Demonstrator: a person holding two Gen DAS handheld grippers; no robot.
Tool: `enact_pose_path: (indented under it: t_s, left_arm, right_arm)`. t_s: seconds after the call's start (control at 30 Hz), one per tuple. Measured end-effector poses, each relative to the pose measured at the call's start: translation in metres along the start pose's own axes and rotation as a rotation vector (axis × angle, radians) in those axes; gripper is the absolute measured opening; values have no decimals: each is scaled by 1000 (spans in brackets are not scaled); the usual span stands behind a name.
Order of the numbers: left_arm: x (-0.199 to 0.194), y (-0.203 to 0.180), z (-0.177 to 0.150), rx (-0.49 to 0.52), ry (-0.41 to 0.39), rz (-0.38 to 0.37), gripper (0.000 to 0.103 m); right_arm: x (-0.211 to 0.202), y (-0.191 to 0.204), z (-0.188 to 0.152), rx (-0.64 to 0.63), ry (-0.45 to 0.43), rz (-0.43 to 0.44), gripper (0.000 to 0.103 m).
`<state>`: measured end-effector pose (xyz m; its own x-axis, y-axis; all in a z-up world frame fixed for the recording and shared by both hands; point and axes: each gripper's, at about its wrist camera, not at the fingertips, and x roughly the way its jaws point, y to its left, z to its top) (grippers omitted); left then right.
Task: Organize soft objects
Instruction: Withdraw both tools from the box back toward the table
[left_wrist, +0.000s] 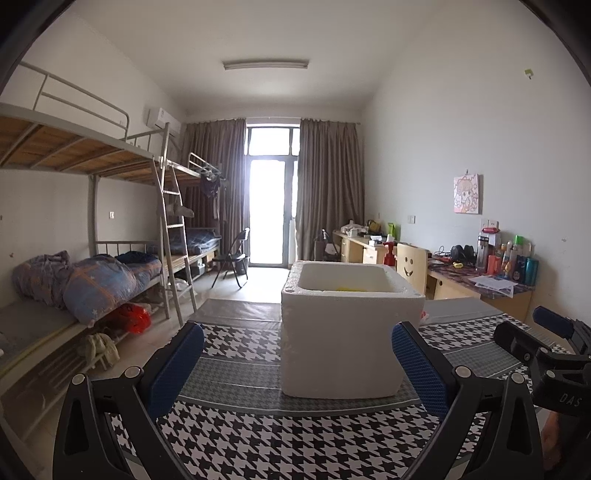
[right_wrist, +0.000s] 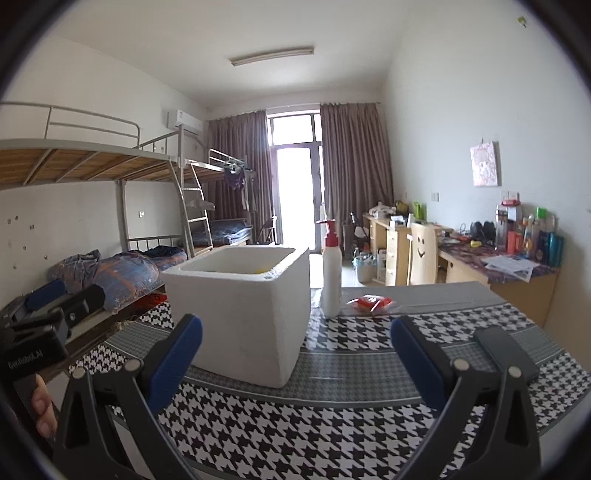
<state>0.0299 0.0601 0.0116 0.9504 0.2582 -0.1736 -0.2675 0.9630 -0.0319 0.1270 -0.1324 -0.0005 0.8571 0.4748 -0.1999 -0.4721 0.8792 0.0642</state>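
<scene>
A white foam box (left_wrist: 351, 332) stands open-topped on a houndstooth-patterned table (left_wrist: 258, 435), at 12 o'clock from the left gripper (left_wrist: 297, 363), whose blue-padded fingers are spread wide with nothing between them. The right gripper (right_wrist: 295, 360) is equally wide apart and empty, with the box at its 11 o'clock. A sliver of something yellow (right_wrist: 260, 272) shows inside the box, while a white pump bottle (right_wrist: 331, 273) and a red packet (right_wrist: 371, 302) sit just beyond at 1 o'clock.

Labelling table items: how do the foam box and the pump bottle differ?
The foam box is wide, squat and open-topped, with something yellow just visible inside; the pump bottle is tall, slim and closed by a red pump. The foam box sits nearer both grippers, the pump bottle behind its far right corner. Both are white and stand upright on the houndstooth tablecloth.
</scene>
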Motion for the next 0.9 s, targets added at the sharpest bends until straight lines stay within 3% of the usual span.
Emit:
enact_pose_path:
  t_s: [0.9]
  left_arm:
    - [-3, -2, -8, 6, 21, -20, 102]
  right_arm:
    - [-5, -1, -7, 7, 4, 19, 103]
